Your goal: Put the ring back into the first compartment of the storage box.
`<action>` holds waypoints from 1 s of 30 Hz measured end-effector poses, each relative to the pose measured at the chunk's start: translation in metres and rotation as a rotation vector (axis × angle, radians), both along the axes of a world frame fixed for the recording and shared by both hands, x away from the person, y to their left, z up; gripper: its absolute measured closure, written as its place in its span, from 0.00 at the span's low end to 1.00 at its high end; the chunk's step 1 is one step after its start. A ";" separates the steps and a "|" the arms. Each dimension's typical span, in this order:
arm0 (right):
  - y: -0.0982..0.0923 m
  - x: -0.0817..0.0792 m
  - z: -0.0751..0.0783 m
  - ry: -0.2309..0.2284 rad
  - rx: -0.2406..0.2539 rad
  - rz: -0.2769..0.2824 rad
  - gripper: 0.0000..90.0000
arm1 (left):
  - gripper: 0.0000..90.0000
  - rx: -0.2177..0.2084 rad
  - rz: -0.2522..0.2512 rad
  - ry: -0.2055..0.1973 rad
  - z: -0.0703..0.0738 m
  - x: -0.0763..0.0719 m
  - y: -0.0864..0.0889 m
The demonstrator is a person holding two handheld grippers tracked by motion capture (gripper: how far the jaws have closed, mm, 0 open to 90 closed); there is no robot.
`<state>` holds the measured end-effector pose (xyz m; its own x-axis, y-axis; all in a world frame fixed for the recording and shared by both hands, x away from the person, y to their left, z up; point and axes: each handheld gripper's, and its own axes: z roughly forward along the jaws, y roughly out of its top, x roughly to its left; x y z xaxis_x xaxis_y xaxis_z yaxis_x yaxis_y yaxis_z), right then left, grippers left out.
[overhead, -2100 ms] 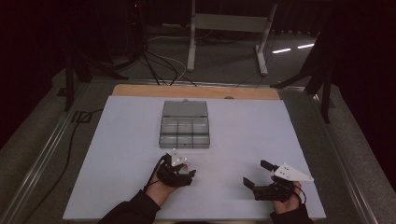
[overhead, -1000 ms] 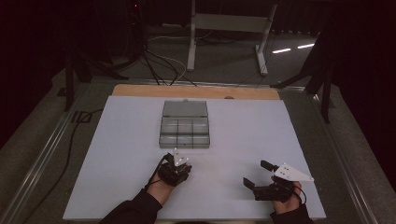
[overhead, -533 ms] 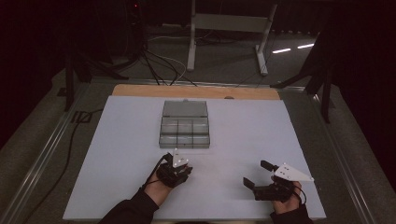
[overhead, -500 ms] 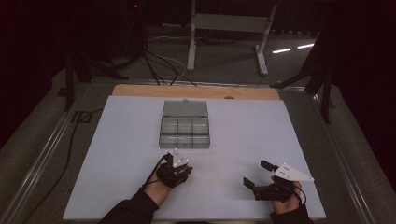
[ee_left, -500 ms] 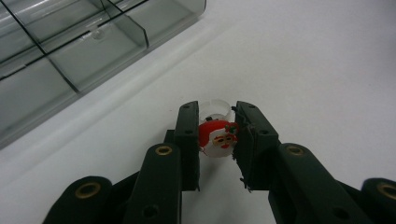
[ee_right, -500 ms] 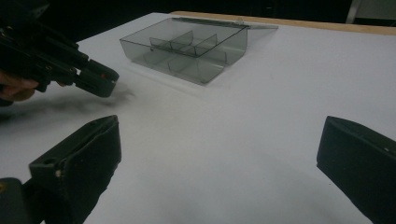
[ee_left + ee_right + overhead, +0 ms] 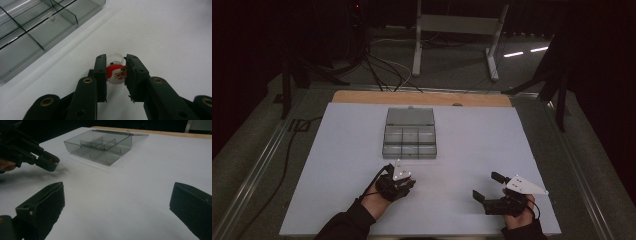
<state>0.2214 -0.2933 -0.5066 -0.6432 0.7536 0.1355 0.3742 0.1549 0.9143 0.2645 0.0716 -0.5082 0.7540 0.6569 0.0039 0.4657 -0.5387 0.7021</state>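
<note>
My left gripper (image 7: 116, 59) is shut on a small Santa-face ring (image 7: 116, 74), red and white with a clear band, held just above the white table. In the high view this left gripper (image 7: 405, 183) sits a little in front of a clear grey compartment box (image 7: 409, 135), whose lid lies open toward the far side. The box (image 7: 30, 32) lies up and left of the jaws, its compartments bare. My right gripper (image 7: 487, 186) rests near the front right of the table, jaws wide apart with nothing between them (image 7: 117, 195). The right gripper view also shows the box (image 7: 100, 145) and the left gripper (image 7: 50, 162).
A white sheet (image 7: 492, 135) covers the table, with a wooden strip (image 7: 422, 98) along its far edge. Metal rails run down both sides. Cables and a stand's legs (image 7: 457, 45) lie on the dark floor beyond.
</note>
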 end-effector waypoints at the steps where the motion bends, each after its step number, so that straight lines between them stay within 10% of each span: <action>1: 0.000 0.000 0.000 0.000 -0.001 0.001 0.00 | 0.81 -0.002 -0.005 -0.001 0.000 0.000 0.001; 30: 0.001 0.000 0.000 0.003 -0.005 0.000 0.00 | 0.81 -0.027 -0.114 0.004 0.021 0.010 0.027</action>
